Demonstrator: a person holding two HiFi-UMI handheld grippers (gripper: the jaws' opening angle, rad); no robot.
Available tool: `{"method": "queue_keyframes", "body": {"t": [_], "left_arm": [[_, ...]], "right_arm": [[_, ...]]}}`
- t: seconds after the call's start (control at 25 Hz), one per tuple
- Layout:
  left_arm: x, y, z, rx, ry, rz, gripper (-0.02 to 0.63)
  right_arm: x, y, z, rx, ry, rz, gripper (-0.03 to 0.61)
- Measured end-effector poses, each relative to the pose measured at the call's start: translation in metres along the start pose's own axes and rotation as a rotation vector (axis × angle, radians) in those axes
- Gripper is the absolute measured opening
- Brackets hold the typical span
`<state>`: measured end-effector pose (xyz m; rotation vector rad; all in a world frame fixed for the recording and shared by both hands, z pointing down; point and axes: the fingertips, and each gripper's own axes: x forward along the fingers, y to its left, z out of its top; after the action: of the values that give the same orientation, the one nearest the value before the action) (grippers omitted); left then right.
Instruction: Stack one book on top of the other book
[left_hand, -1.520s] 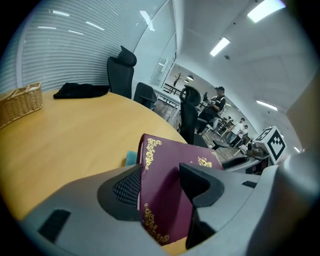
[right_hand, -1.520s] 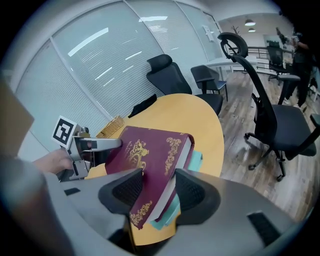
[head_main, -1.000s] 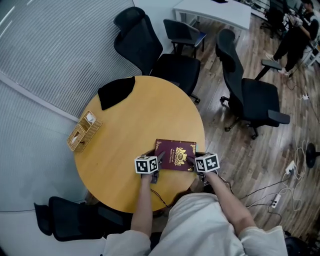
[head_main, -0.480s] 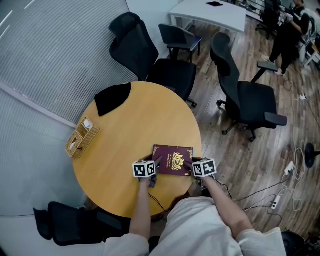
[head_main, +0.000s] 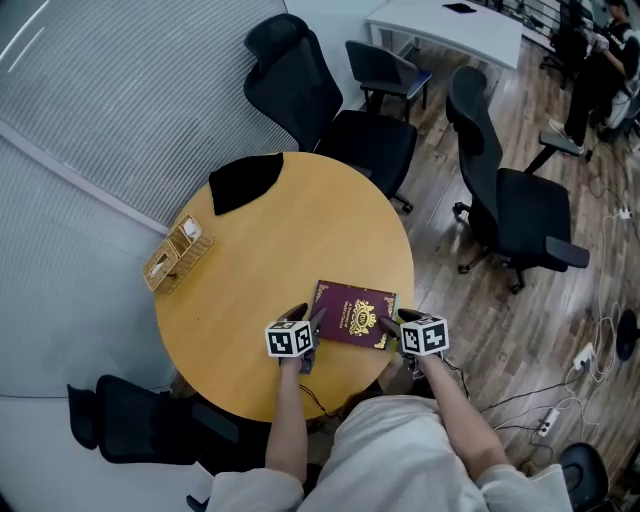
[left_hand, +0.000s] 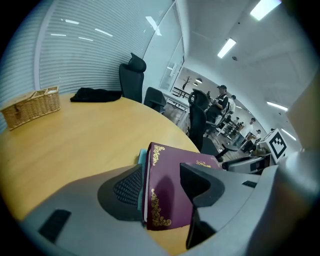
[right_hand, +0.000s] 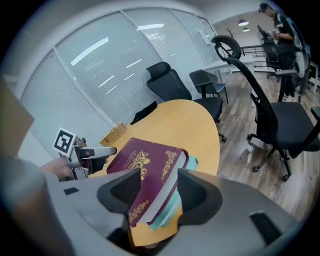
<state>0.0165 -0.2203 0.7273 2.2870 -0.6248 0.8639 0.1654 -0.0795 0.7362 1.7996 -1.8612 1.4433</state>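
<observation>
The maroon book (head_main: 353, 314) lies flat on the teal book (right_hand: 189, 162), near the person's edge of the worktop (head_main: 270, 240), so the stack looks made. The left hand-held gripper (left_hand: 162, 187) straddles one end, slack, likely just steadying it. The right hand-held gripper (right_hand: 160, 190) has just been opening, with the stack's corner loose between its jaws.

A gold-ornamented maroon book (head_main: 353, 314) lies flat atop a teal book (right_hand: 167, 216), near the rim of the table (head_main: 280, 240).

round wooden table (head_main: 300, 240) bears basket (head_main: 178, 255), black cloth (head_main: 245, 182), teal book (right_hand: 192, 161).
</observation>
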Motion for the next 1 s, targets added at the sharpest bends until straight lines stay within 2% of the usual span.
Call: {"method": "queue_keyframes", "body": {"t": [0.28,0.6,0.76,1.0], "left_arm": [[-0.035,-0.024,-0.004,-0.024,-0.098,0.118,0.247],[-0.059,-0.065,-0.024,-0.092,-0.186,0.206,0.247],[-0.068,-0.085,-0.035,-0.167,-0.251,0.222,0.247],[-0.088,-0.115,-0.040,-0.202,-0.332,0.284,0.247]], "right_arm": [[-0.019,0.014,0.015,-0.189,0.002,0.080,0.235],[-0.030,0.027,0.022,-0.317,0.019,0.193,0.235],[-0.038,0.030,0.024,-0.363,0.022,0.234,0.235],[-0.046,0.032,0.017,-0.466,0.028,0.273,0.235]]}}
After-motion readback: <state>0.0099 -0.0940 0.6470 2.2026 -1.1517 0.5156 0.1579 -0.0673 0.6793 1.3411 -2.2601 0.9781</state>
